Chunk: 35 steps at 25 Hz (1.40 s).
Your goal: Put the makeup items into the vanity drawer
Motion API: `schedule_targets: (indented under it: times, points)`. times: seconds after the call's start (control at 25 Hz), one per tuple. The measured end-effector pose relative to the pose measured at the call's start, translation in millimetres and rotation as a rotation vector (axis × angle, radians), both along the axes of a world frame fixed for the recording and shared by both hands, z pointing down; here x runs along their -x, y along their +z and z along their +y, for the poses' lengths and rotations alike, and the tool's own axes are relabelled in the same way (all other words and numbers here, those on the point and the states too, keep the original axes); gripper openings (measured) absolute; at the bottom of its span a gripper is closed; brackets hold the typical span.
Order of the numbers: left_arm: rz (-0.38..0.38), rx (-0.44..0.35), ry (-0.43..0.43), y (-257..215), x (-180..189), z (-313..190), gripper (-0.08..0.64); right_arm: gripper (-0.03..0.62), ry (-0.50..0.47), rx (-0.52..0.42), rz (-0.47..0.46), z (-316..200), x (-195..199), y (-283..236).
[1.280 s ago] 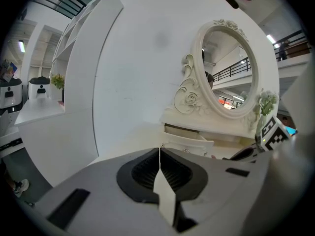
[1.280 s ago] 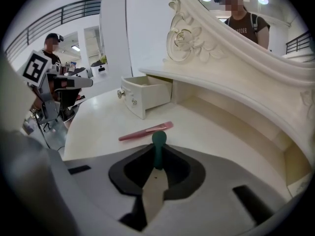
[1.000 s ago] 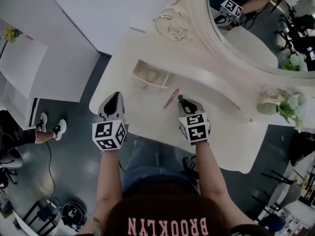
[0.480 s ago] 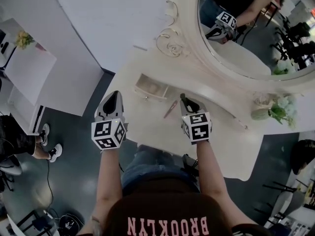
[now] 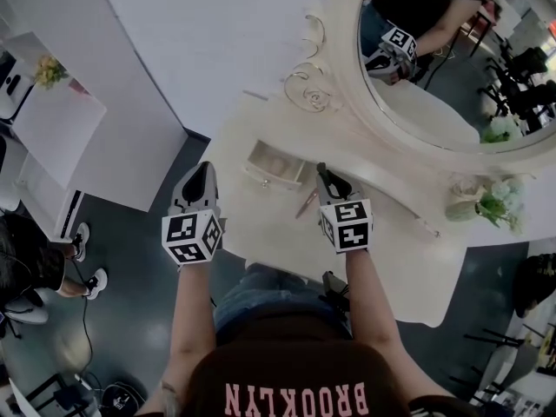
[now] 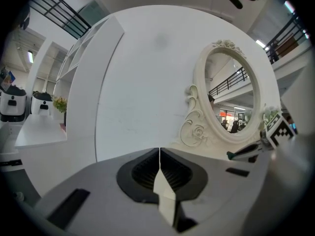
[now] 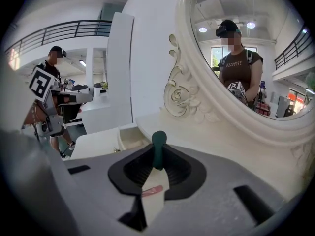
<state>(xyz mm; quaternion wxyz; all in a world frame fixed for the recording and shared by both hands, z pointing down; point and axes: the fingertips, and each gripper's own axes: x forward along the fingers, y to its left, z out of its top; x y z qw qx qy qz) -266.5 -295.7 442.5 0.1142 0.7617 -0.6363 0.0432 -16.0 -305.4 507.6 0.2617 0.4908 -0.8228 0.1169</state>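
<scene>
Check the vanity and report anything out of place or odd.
One slim pink item lies loose and slanted on the vanity top, just outside the open drawer. The right gripper is shut on a dark green item. Nothing looks spilled or damaged.

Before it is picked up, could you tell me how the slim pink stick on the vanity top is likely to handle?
The pink stick looks thin and straight, so it is probably stiff and light. Lying flat on the smooth vanity top, it may roll or skid if nudged. Being so low, it could slip from a pinch.
</scene>
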Motion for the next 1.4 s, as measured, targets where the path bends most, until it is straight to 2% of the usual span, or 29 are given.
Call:
schedule_targets:
  times: [0.4, 0.64, 0.68, 0.72, 0.76, 0.96, 1.28, 1.32, 1.4]
  points:
    - [0.0, 0.006, -0.047, 2.5, 45.3, -8.2, 0.006, 0.051, -0.06, -0.003, -0.024, -18.4, 49.7, 3.8]
    - [-0.002, 0.024, -0.061, 8.9, 65.0, -11.0, 0.006, 0.078, -0.093, 0.003, -0.024, -27.9, 73.8, 10.4]
    - [-0.002, 0.027, -0.063, 10.1, 67.8, -11.6, 0.006, 0.091, -0.092, 0.012, -0.025, -29.5, 76.2, 13.3]
    - [-0.002, 0.03, -0.065, 11.1, 70.4, -12.3, 0.006, 0.135, -0.089, 0.025, -0.026, -30.7, 78.1, 16.5]
    - [-0.001, 0.032, -0.066, 12.0, 72.9, -13.2, 0.006, 0.206, -0.084, 0.037, -0.027, -31.8, 79.4, 19.6]
    - [0.005, 0.034, -0.068, 13.7, 81.0, -18.6, 0.006, 0.242, -0.063, 0.049, -0.015, -35.6, 80.2, 24.4]
    - [0.013, 0.03, -0.04, 12.1, 65.1, -25.1, 0.006, 0.231, -0.028, 0.026, 0.0, -34.7, 62.3, 17.2]
    - [0.013, 0.029, -0.036, 11.6, 62.1, -25.2, 0.006, 0.211, -0.016, 0.016, 0.008, -34.5, 57.7, 15.4]
    - [0.014, 0.027, -0.03, 11.3, 56.7, -24.4, 0.006, 0.09, 0.017, -0.015, 0.024, -34.4, 46.7, 10.3]
